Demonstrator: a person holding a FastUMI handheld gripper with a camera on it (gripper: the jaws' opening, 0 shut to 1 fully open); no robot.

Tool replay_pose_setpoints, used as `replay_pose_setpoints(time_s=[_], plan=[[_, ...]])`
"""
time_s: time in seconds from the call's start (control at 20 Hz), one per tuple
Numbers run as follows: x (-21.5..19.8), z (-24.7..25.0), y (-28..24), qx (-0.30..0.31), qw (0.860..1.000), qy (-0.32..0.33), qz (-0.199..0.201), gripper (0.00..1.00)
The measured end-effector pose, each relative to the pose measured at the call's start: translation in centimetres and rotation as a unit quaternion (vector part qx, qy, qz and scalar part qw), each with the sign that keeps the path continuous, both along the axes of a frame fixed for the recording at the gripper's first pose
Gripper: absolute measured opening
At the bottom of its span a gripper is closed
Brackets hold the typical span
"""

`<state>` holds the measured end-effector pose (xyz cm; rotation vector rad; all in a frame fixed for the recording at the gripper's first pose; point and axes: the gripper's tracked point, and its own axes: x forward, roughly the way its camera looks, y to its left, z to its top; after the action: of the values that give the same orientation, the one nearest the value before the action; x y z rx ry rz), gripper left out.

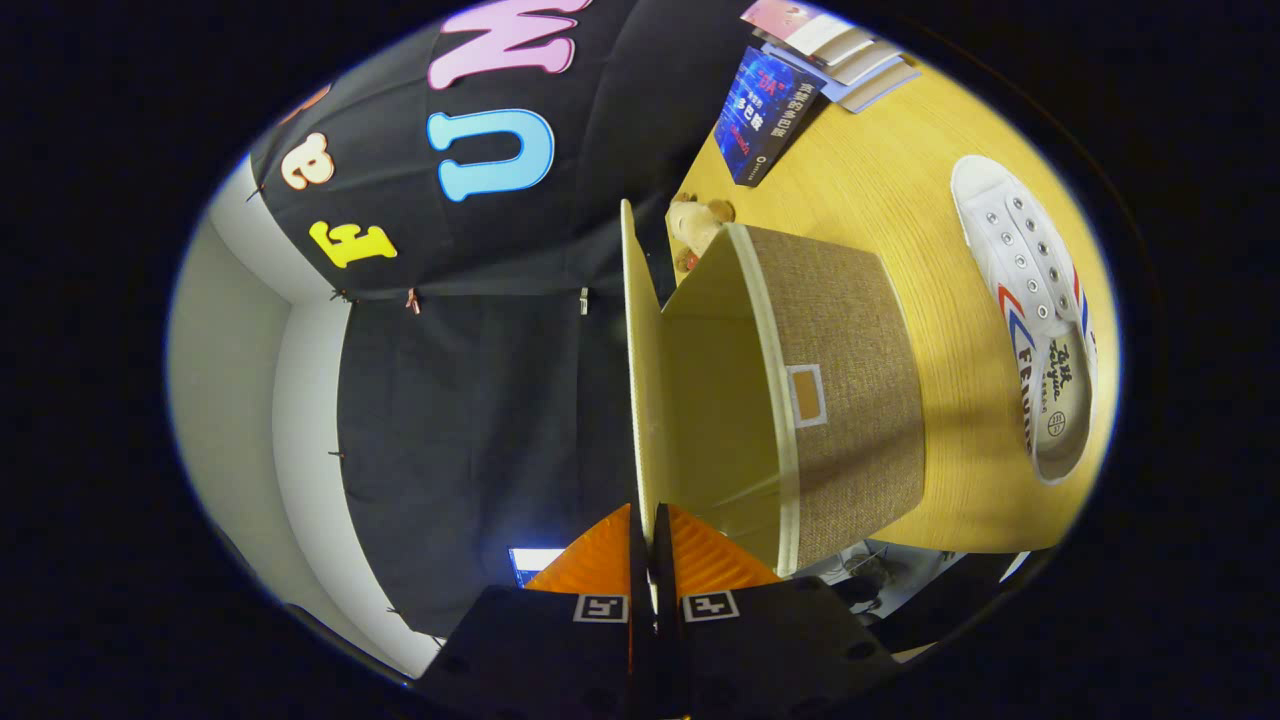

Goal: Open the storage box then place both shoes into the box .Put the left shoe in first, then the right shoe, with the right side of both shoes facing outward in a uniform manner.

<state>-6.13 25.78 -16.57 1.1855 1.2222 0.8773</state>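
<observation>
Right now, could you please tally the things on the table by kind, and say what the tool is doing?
Storage box: 1, lid raised
Shoes: 1, white shoe
Books or booklets: about 4, a dark book and a stack of booklets
Plush toy: 1
Total: about 7
Tool: shut on the lid's edge.

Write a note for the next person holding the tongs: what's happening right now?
Tongs: shut on the lid of the storage box, holding it swung open.
One shoe lies on the wooden table beside the box, apart from it.
Done: box opened.
Left: let go of the lid, then put the left shoe in, then the right, right sides facing outward.
</observation>
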Motion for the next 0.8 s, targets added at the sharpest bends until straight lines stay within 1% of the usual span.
replay_pose_setpoints(time_s=[0.05, 0.25, 0.45, 0.6, 0.8], plan=[[-0.3, 0.5, 0.4, -0.007, 1.0, -0.007, 0.005, 0.05], [0.2, 3.9, 2.8, -0.024, 0.999, -0.034, 0.0, 0.05], [0.4, 7.4, 6.7, -0.035, 0.998, -0.057, 0.004, 0.05], [0.1, 9.7, 10.2, -0.039, 0.996, -0.081, 0.021, 0.05], [0.1, 11.0, 15.7, -0.044, 0.993, -0.103, 0.044, 0.06]])
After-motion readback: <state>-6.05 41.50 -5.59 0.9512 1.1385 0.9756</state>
